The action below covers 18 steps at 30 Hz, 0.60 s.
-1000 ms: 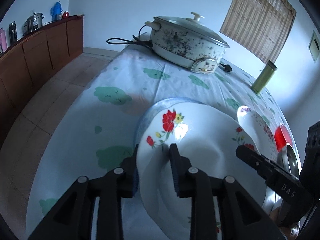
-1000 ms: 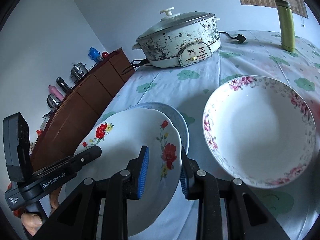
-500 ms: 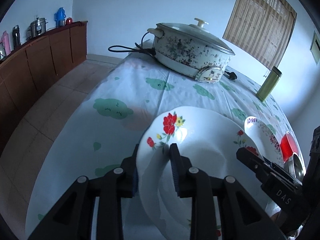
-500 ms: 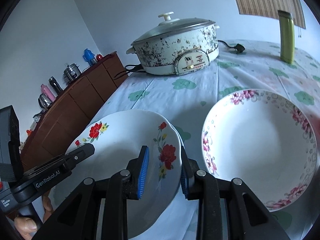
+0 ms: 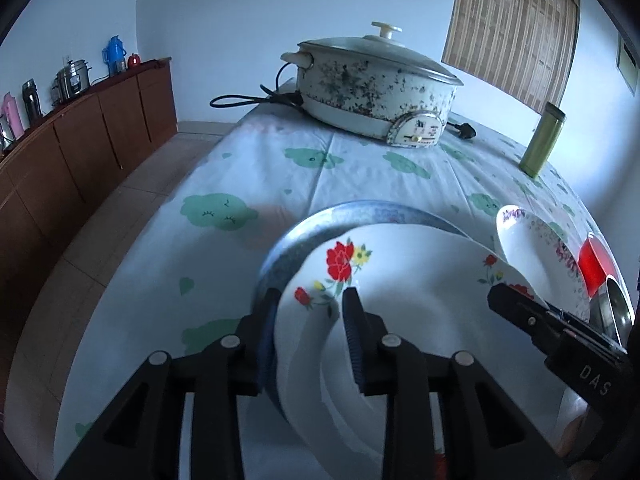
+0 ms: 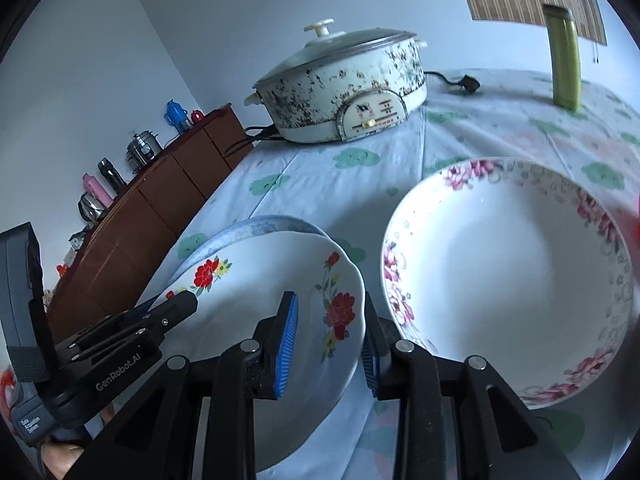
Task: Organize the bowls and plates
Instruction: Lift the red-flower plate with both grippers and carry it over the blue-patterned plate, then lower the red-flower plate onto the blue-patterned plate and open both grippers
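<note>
Gripping is observed at two opposite rim points of a white plate (image 5: pixel 404 280) with red flowers. The left gripper (image 5: pixel 311 320) is pinched on the plate's left rim; the right gripper (image 6: pixel 326 332) is pinched on its right rim, blue pads on either face. The plate is held tilted above the table (image 5: pixel 240 168), directly over a blue-rimmed plate (image 5: pixel 352 210), of which only the far arc shows. Contact between the two plates cannot be determined from either view.

A wide bowl (image 6: pixel 508 264) with pink flowers is seen just beside the held plate, on its right. Red and metal dishes (image 5: pixel 600 272) are partly visible beyond it. An electric pot (image 5: pixel 372 88) and a green flask (image 6: pixel 564 60) stand well apart, at the far end.

Handling judgement: the plate appears glazed ceramic, so it is taken as rigid, moderately heavy, slick and chip-prone. The raised rim is judged the only practical hold; a flat-face pinch would slip. Two opposed holds are judged to limit rotation. Lowering onto the blue-rimmed plate should be done level and slowly, as rim-to-rim knocks could chip the glaze.
</note>
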### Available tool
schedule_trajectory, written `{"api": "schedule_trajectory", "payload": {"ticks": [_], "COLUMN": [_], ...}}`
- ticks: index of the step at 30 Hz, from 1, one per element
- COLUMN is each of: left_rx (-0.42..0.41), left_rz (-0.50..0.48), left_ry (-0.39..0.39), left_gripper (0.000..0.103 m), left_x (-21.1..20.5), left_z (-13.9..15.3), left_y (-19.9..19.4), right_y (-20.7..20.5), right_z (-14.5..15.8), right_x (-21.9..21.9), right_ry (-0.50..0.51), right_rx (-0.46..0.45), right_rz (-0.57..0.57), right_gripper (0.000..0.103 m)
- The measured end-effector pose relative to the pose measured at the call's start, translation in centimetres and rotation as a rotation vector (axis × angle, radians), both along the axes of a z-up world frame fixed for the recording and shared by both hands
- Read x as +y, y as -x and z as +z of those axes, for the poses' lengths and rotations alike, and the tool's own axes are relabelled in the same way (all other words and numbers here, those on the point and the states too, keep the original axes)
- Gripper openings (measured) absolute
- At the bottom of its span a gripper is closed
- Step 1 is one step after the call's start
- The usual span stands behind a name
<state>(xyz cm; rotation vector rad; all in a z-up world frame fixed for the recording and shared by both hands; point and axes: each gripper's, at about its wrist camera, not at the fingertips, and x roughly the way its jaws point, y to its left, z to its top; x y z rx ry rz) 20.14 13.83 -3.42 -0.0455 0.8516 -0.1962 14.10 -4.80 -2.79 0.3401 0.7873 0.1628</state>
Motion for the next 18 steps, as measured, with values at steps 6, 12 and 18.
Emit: {"api": "schedule_trajectory", "payload": {"ticks": [6,12,18], "left_rx": [-0.028,-0.111,-0.212], "left_rz": [0.013,0.05,0.127], "left_ry": [0.009,-0.02,-0.047], "left_gripper": [0.028,0.037,0.054], "left_x": [0.3,1.1,2.5], "left_z": [0.3,1.7,3.2], "left_y": [0.1,1.2,2.3], "right_y": [-0.3,-0.7,1.1], "right_z": [-0.4,-0.5,1.5], "right_x": [0.8,1.0,0.3], "right_ry": [0.057,0.066,0.041], "right_rx": [-0.013,-0.014,-0.119], "right_rz": [0.007,0.025,-0.016], "right_gripper": [0.033,0.034,0.043]}}
